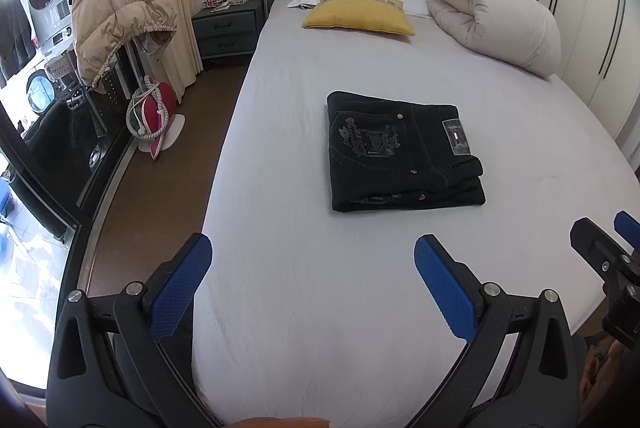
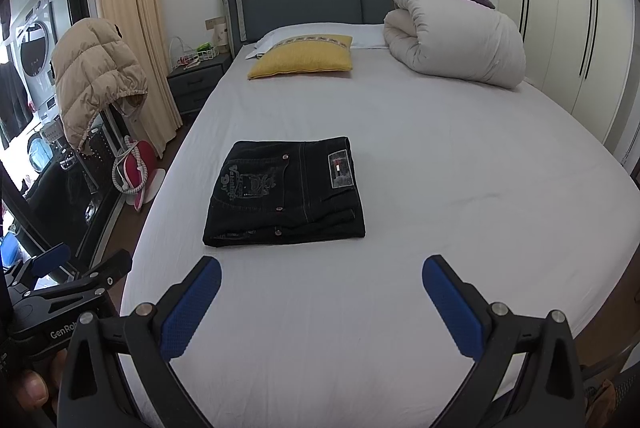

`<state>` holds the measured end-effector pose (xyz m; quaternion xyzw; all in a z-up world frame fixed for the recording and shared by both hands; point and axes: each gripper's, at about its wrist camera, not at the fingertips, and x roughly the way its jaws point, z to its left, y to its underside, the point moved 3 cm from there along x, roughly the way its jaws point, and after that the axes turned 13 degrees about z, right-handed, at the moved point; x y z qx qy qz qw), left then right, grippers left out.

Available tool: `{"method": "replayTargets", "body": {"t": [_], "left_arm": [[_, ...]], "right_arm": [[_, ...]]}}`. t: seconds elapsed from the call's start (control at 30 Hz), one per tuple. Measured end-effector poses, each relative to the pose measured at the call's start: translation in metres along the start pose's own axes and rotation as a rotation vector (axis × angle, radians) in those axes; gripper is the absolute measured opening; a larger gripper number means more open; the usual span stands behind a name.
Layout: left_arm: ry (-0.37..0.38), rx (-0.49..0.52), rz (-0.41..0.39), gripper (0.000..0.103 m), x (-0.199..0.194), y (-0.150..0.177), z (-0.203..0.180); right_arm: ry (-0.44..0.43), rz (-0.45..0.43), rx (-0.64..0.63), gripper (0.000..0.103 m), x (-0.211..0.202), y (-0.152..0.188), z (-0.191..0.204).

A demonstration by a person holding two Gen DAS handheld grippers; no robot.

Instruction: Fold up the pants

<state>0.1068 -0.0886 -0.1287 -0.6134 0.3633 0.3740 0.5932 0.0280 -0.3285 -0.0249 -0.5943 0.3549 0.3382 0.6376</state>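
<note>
Folded pants resting on the bed, both grippers drawn back and empty

The bed (image 2: 460, 187) carries the pants (image 2: 286, 189) as a compact dark bundle near its middle, well short of the yellow pillow (image 2: 304, 57); the fold looks finished, so any last touch should be a light press on the uneven front edge; left gripper (image 1: 312, 284) and right gripper (image 2: 322, 302) hang spread wide, fingers (image 2: 192, 312) released, touching nothing.
</note>
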Motion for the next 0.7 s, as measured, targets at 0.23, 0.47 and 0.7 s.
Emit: {"method": "replayTargets", "body": {"t": [0.23,0.47,0.7], "left_arm": [[0.001,0.0,0.006,0.103,0.002,-0.001,0.0],[0.001,0.0,0.01,0.103,0.003,-0.001,0.001],[-0.002,0.002,0.006,0.103,0.005,-0.001,0.002]], "right_arm": [[0.0,0.006,-0.004,0.103,0.002,0.002,0.0],[-0.002,0.014,-0.007,0.103,0.006,0.004,0.0],[-0.004,0.027,-0.008,0.103,0.011,0.003,-0.002]]}}
